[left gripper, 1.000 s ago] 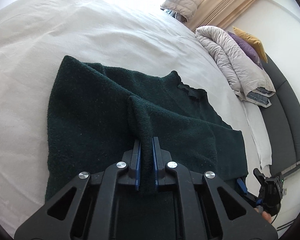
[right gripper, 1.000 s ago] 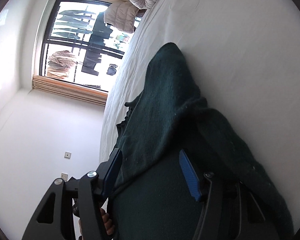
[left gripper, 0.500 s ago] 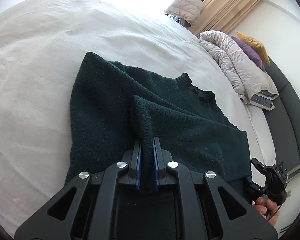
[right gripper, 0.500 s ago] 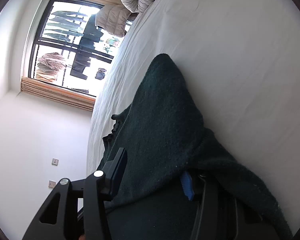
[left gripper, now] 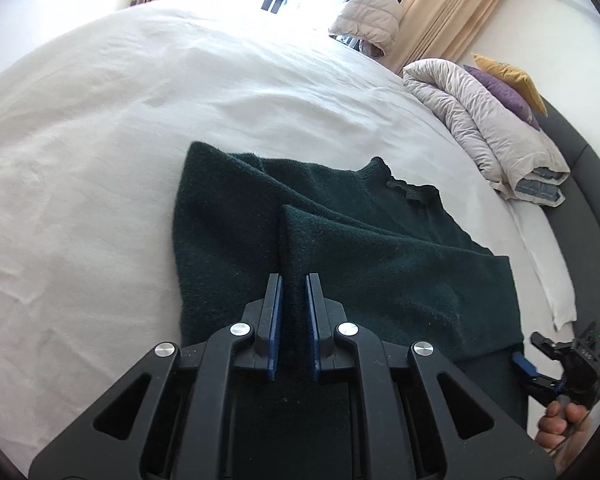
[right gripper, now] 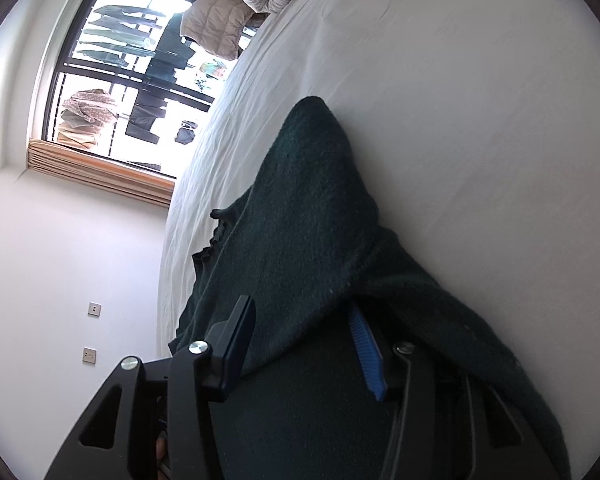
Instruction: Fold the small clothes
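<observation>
A dark green knit sweater (left gripper: 340, 240) lies on a white bed (left gripper: 120, 140), its collar toward the far right. My left gripper (left gripper: 294, 284) is shut on a raised ridge of the sweater's near edge. In the right wrist view the sweater (right gripper: 300, 220) drapes between and over the jaws of my right gripper (right gripper: 304, 320), which stand wide apart with the cloth loose between them. The right gripper also shows at the lower right edge of the left wrist view (left gripper: 564, 356), at the sweater's other end.
A rolled grey duvet (left gripper: 480, 120) with purple and yellow pillows (left gripper: 508, 84) lies at the bed's head, against a dark headboard (left gripper: 588, 200). A window with curtains (right gripper: 132, 72) stands beyond the bed's far side. White sheet surrounds the sweater.
The sweater has slid over the sheet toward the right end of the bed with my left gripper still clamped on it. More cloth has settled over the right gripper's fingers.
</observation>
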The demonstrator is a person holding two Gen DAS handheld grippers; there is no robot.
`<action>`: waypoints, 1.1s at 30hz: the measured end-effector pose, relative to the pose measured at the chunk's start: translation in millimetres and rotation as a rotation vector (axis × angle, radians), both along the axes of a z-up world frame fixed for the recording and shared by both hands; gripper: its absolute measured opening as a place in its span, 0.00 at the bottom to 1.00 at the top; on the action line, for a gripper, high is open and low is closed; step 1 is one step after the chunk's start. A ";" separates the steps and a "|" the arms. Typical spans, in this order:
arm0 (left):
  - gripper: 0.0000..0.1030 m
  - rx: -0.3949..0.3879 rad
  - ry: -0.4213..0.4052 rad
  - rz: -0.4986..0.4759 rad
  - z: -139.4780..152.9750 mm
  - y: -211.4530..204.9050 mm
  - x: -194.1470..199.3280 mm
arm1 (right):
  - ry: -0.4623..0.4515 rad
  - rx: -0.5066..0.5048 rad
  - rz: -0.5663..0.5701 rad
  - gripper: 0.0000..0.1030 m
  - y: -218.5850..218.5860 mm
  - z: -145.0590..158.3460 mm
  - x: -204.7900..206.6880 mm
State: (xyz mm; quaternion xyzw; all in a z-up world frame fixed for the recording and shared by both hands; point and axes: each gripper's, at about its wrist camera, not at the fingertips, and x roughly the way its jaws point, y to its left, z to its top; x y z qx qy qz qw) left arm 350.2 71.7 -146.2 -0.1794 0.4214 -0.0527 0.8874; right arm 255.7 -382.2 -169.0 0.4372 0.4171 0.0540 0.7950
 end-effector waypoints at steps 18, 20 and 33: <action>0.10 0.093 -0.005 -0.169 -20.4 -47.6 19.8 | -0.031 0.118 0.159 0.09 -12.8 -32.6 117.1; 0.10 0.062 -0.003 -0.166 -24.4 -43.7 21.0 | -0.052 0.132 0.085 0.05 -36.0 -33.9 113.6; 0.10 0.051 -0.018 -0.164 -25.5 -43.1 18.4 | -0.082 0.081 0.190 0.35 -18.8 -31.7 59.4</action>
